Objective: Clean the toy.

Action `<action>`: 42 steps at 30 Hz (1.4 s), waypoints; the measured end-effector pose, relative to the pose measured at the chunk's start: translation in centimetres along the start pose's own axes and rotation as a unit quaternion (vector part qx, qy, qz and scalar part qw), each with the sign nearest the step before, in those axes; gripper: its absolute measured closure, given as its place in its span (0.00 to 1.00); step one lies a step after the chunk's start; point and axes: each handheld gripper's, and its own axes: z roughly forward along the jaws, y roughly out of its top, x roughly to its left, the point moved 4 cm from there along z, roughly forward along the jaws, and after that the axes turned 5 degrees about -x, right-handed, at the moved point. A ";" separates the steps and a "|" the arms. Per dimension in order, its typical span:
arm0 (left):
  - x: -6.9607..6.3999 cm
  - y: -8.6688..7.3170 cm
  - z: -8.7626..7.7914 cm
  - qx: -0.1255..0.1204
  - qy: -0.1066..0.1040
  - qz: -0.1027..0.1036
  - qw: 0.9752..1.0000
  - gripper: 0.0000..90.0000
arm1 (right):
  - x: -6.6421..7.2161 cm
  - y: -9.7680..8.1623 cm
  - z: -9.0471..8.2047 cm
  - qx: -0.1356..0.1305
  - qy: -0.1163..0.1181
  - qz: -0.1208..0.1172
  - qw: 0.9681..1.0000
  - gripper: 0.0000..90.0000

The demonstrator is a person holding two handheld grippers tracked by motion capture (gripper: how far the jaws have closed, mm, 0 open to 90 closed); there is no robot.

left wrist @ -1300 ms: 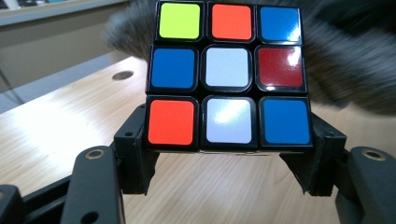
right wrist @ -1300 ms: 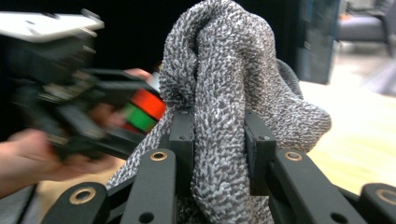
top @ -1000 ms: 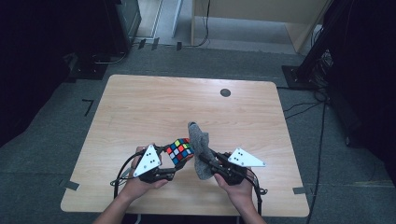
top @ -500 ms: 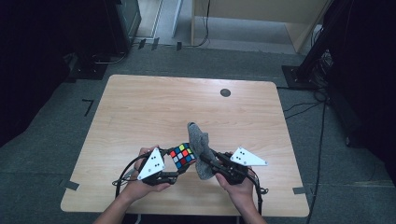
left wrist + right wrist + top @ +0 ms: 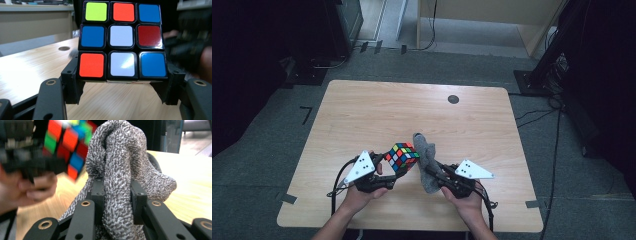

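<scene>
Both tools loaded and lifted off the worktop: left gripper has its fingers clamped on the two opposite sides of the puzzle cube, gripping its bottom layer, with the mixed face of blue, white, orange, red and yellow-green tiles turned toward the left gripper view; right gripper has its fingers pinching a bunched fold of the grey knitted cloth, the rest of it bulging above and draping down around them. Cube sits near the near edge of the worktop, left of centre, held clear of the wood; cloth is immediately to its right, and in the high view the two appear to touch or nearly touch, though contact cannot be confirmed. In the right gripper view the cube is blurred, close to the left of the cloth. Judgement: pick-up of both items is done and they are brought together, so the work looks to be at the wiping stage; how many faces have been rubbed cannot be told, and setting both down remains
</scene>
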 end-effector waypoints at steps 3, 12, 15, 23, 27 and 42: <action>-0.4 -0.1 0.2 0.004 -0.013 -0.006 1.000 0.38 | 1.2 -0.6 0.8 0.013 0.020 -0.027 0.999 0.79; -0.6 -0.4 0.5 0.015 -0.026 -0.012 0.999 0.38 | 2.1 -1.0 1.4 0.044 0.029 -0.089 0.995 0.80; -0.6 -0.5 0.7 0.019 -0.027 -0.013 0.999 0.38 | 1.0 0.0 0.6 0.009 0.007 -0.076 0.997 0.80; -0.4 -0.4 0.6 0.015 -0.025 -0.021 0.999 0.38 | 2.5 -1.2 1.6 0.028 0.012 -0.135 0.990 0.79; -0.5 -0.6 0.7 0.022 -0.027 -0.017 0.999 0.38 | 1.2 0.2 0.6 -0.011 -0.015 -0.117 0.993 0.79; -0.1 -0.2 0.6 -0.009 -0.013 -0.056 0.998 0.38 | 4.3 -2.4 3.4 -0.006 0.079 0.014 0.997 0.79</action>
